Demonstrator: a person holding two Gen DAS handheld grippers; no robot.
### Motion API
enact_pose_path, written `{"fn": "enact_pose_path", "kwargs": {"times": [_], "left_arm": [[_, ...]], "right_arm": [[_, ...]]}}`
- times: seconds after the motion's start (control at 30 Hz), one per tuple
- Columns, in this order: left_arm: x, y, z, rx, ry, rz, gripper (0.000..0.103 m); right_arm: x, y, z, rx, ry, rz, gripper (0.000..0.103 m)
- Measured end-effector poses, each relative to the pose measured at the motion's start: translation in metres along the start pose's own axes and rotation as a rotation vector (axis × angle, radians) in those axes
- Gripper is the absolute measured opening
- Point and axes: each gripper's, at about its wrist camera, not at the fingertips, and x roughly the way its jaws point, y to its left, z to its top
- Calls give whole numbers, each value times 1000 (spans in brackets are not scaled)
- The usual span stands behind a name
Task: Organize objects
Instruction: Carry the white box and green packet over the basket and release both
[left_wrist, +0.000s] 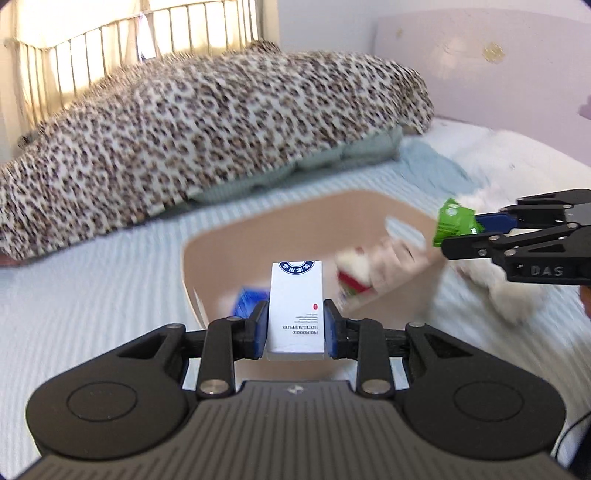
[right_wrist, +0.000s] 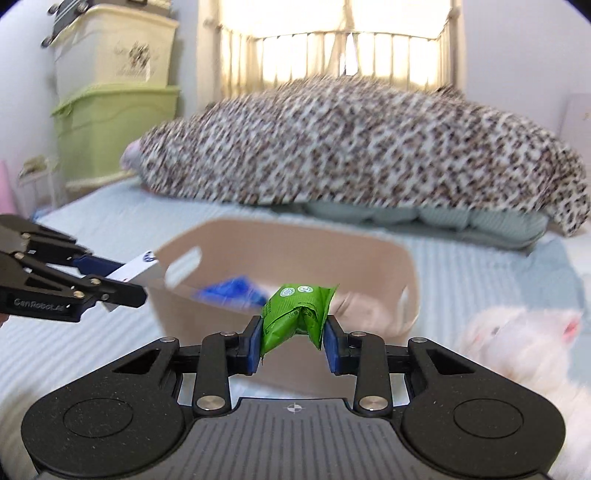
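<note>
My left gripper (left_wrist: 295, 326) is shut on a small white box (left_wrist: 295, 306) with a blue round logo, held above the near rim of a tan bin (left_wrist: 258, 221) on the bed. My right gripper (right_wrist: 293, 341) is shut on a crumpled green packet (right_wrist: 295, 310), held over the bin's near wall (right_wrist: 288, 365). In the left wrist view the right gripper (left_wrist: 476, 230) comes in from the right with the green packet (left_wrist: 454, 221). In the right wrist view the left gripper (right_wrist: 107, 280) comes in from the left with the white box (right_wrist: 142, 271). Inside the bin lie a blue item (right_wrist: 232, 290) and a red-and-white pack (left_wrist: 352, 275).
A leopard-print blanket (left_wrist: 207, 136) lies heaped across the bed behind the bin. A white plush toy (right_wrist: 517, 347) lies right of the bin. Stacked plastic storage boxes (right_wrist: 110, 96) stand at the bed's far left. A metal headboard (right_wrist: 340, 55) is at the back.
</note>
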Motion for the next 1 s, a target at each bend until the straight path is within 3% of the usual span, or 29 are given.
{"fn": "enact_pose_path", "kwargs": {"times": [0.17,0.3,0.47,0.67,0.83,0.9,0.93,0.97,1.0], "left_arm": [[28,5,32,1,-9,52,32],[59,6,46,0,35,73,32],[95,8,49,-54,112,88,32],[131,6,40,-86,216,106,32],[144,12,31,-128,314,102,33],[140,15,30,-141,311,92,34],[138,16,29,-147,310,86,34],[137,16,30,-152,310,85,37],[134,17,32,-157,310,90,53]], "right_arm": [[12,-13,39,4,-51,-34,32],[35,-19,59,11,-41,-54,32],[73,-24,64,28,32,-81,32],[120,-29,51,50,189,-91,32],[136,-28,38,70,272,-97,32],[136,-28,34,70,288,-94,34],[136,-28,35,68,290,-88,42],[133,-27,34,64,287,-87,47],[130,-26,35,59,281,-87,48]]}}
